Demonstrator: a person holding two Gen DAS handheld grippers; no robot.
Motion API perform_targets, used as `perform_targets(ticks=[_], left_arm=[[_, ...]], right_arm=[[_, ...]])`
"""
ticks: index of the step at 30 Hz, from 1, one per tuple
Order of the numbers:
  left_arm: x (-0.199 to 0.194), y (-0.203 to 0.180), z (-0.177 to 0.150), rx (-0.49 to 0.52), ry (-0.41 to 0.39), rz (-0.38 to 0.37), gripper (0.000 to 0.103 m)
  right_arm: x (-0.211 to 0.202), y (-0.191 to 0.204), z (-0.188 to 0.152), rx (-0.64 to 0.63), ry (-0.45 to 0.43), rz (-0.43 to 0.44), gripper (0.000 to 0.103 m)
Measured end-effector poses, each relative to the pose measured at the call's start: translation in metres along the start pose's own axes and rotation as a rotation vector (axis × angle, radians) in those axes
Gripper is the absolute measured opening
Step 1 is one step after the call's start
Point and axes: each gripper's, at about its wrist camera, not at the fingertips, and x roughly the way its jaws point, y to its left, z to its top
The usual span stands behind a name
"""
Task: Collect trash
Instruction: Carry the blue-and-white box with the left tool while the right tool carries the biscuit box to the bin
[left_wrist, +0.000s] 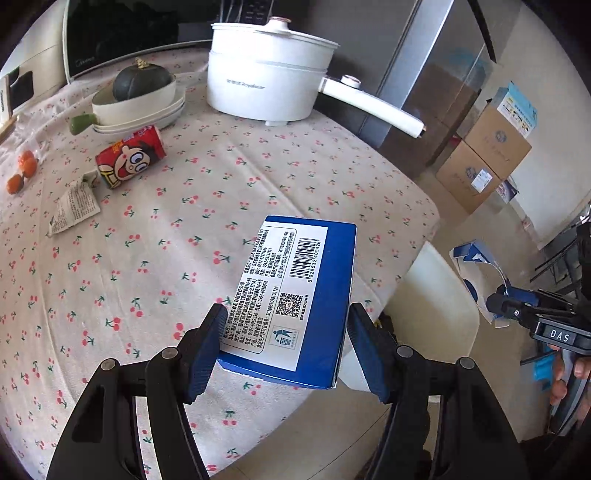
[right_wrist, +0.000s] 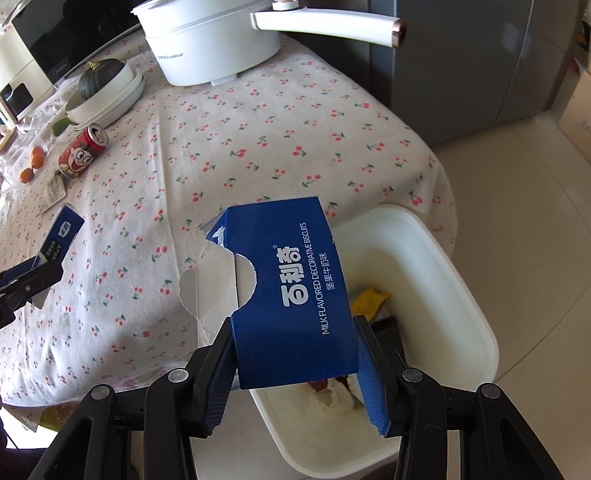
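Observation:
My left gripper is shut on a blue box with a white barcode label, held tilted above the cherry-print tablecloth. My right gripper is shut on a torn blue biscuit box, which hangs over the near edge of a white bin beside the table. In the bin lie a yellow wrapper and crumpled tissue. A red cartoon can lies on its side at the far left. A crumpled paper wrapper rests next to it.
At the back of the table stand a white electric pot with a long handle, a bowl holding a dark squash, and a microwave. Small oranges sit at the left edge. Cardboard boxes are stacked on the floor by a grey fridge.

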Motion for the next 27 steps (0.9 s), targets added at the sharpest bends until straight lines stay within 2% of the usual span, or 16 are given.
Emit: perform_targets(ticks=[7,12,20,27], left_arm=[[0.008,-0.056,-0.006,0.128,-0.008,-0.043,0.069],[0.015,-0.082,-0.012,0.182,-0.002,-0.073,0.069],[0.027,-0.101,-0.016,0.231,0.009,-0.084,0.069],[0.033,-0.111,-0.020,0.264,0.014,-0.095,0.069]], right_arm=[[-0.010,-0.047,-0.021,0.093,0.000,-0.057,0.052],[-0.003,-0.071,-0.032,0.122,0.037,-0.099,0.052],[0.000,-0.093,-0.040,0.198,0.056,-0.087,0.053],[0.002,-0.093,-0.041,0.185,0.060,-0.092,0.054]])
